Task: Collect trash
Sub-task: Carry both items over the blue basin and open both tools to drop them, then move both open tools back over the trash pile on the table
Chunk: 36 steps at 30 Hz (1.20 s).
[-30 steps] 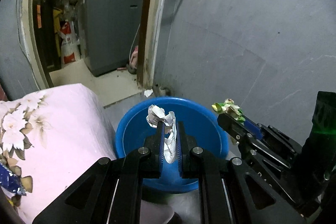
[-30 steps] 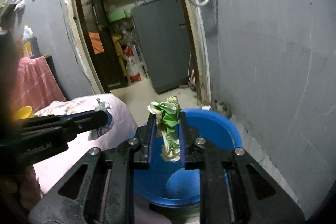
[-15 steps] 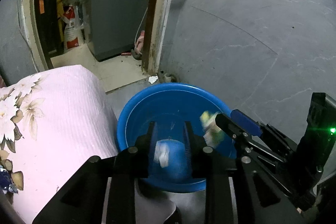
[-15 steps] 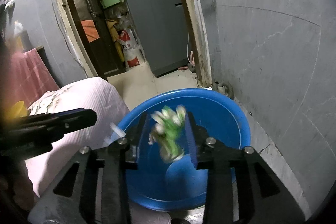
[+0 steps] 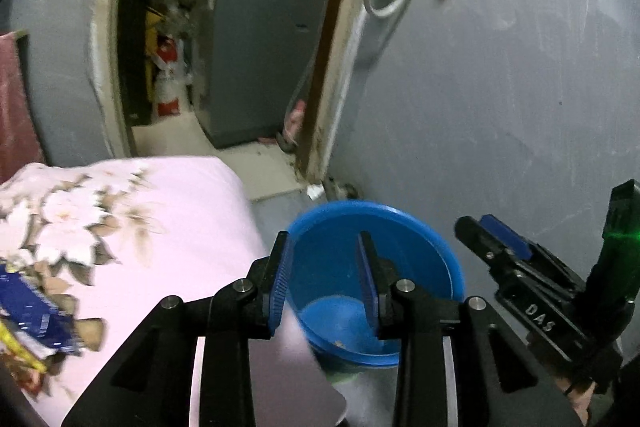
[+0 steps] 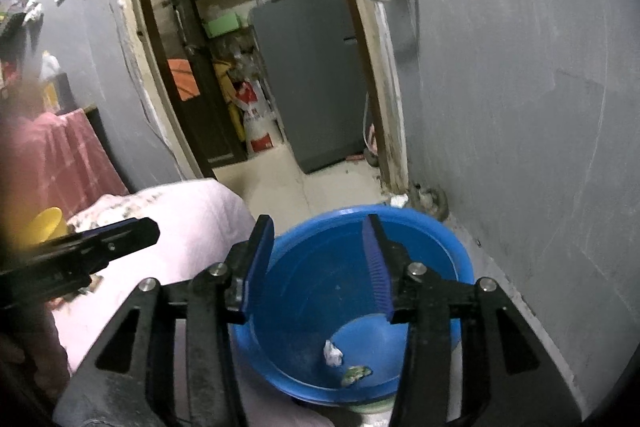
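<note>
A blue plastic basin (image 5: 432,247) (image 6: 440,239) stands on the floor by the grey wall. At its bottom lie a white crumpled paper (image 6: 333,352) and a green crumpled wrapper (image 6: 356,374). My left gripper (image 5: 325,259) hangs above the basin, its jaws opening with nothing between them. My right gripper (image 6: 318,251) is also over the basin, jaws opening and empty. In the left wrist view the right gripper (image 5: 494,233) shows at the right; in the right wrist view the left gripper (image 6: 132,233) reaches in from the left.
A bed with a pink flowered cover (image 5: 120,219) (image 6: 192,215) lies left of the basin, with blue and yellow wrappers (image 5: 28,315) on it. Beyond is a doorway to a room with a grey fridge (image 5: 260,55) (image 6: 312,87). The grey wall (image 5: 500,87) closes off the right side.
Both grippers opened and let go. The white paper fell from the left and the green wrapper from the right into the basin. The left gripper drew back and up a little.
</note>
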Motion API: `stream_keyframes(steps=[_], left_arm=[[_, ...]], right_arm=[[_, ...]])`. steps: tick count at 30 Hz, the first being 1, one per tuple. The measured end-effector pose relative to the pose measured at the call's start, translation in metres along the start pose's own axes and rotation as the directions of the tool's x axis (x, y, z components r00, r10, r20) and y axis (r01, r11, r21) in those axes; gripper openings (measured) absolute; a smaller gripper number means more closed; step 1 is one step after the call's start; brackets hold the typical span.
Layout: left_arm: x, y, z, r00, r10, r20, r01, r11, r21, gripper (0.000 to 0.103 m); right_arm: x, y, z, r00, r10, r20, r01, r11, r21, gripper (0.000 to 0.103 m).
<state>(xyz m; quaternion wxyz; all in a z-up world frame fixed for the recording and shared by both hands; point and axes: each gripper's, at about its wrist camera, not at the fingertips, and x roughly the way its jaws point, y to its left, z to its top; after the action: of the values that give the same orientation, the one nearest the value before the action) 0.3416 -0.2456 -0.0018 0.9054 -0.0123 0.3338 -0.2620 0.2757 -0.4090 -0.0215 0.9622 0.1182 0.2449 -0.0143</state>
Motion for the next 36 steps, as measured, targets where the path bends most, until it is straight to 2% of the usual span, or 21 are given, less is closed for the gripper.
stream_keyframes(steps=[4,7,11,12,13,15,16,22,26,31,36], left_arm=[[-0.036,0.018,0.005,0.995,0.045,0.089,-0.043,0.999,-0.031,0.038],[-0.067,0.032,0.005,0.982,0.092,0.162,-0.085,0.995,-0.051,0.048],[-0.111,0.053,-0.001,0.949,0.173,0.263,-0.152,0.984,-0.098,0.066],[-0.12,0.058,-0.003,0.942,0.186,0.279,-0.16,0.981,-0.111,0.074],[-0.13,0.065,-0.005,0.932,0.206,0.3,-0.174,0.976,-0.13,0.084],[-0.147,0.076,-0.011,0.91,0.241,0.336,-0.198,0.967,-0.159,0.092],[-0.158,0.082,-0.015,0.895,0.264,0.36,-0.212,0.961,-0.176,0.096],[-0.2,0.106,-0.039,0.829,0.352,0.434,-0.289,0.935,-0.208,0.101],[-0.217,0.119,-0.057,0.797,0.4,0.452,-0.331,0.916,-0.227,0.101],[-0.233,0.137,-0.075,0.762,0.454,0.462,-0.372,0.891,-0.261,0.101],[-0.242,0.153,-0.092,0.737,0.491,0.464,-0.396,0.871,-0.292,0.101]], right_arm=[[-0.015,0.027,0.009,0.998,0.03,0.051,-0.028,0.999,-0.034,0.062],[-0.027,0.048,0.014,0.994,0.059,0.094,-0.054,0.997,-0.062,0.071],[-0.04,0.077,0.017,0.983,0.101,0.154,-0.086,0.991,-0.098,0.088],[-0.045,0.086,0.017,0.978,0.115,0.173,-0.098,0.989,-0.108,0.094],[-0.047,0.092,0.017,0.975,0.124,0.187,-0.103,0.988,-0.115,0.096],[-0.054,0.106,0.015,0.966,0.145,0.216,-0.119,0.984,-0.131,0.103],[-0.056,0.111,0.014,0.962,0.156,0.226,-0.127,0.982,-0.138,0.103],[-0.069,0.151,0.005,0.936,0.202,0.289,-0.148,0.969,-0.199,0.103],[-0.077,0.174,-0.001,0.917,0.227,0.328,-0.153,0.959,-0.237,0.103],[-0.082,0.199,-0.009,0.9,0.259,0.35,-0.165,0.947,-0.276,0.103],[-0.079,0.219,-0.018,0.895,0.283,0.345,-0.173,0.933,-0.316,0.103]])
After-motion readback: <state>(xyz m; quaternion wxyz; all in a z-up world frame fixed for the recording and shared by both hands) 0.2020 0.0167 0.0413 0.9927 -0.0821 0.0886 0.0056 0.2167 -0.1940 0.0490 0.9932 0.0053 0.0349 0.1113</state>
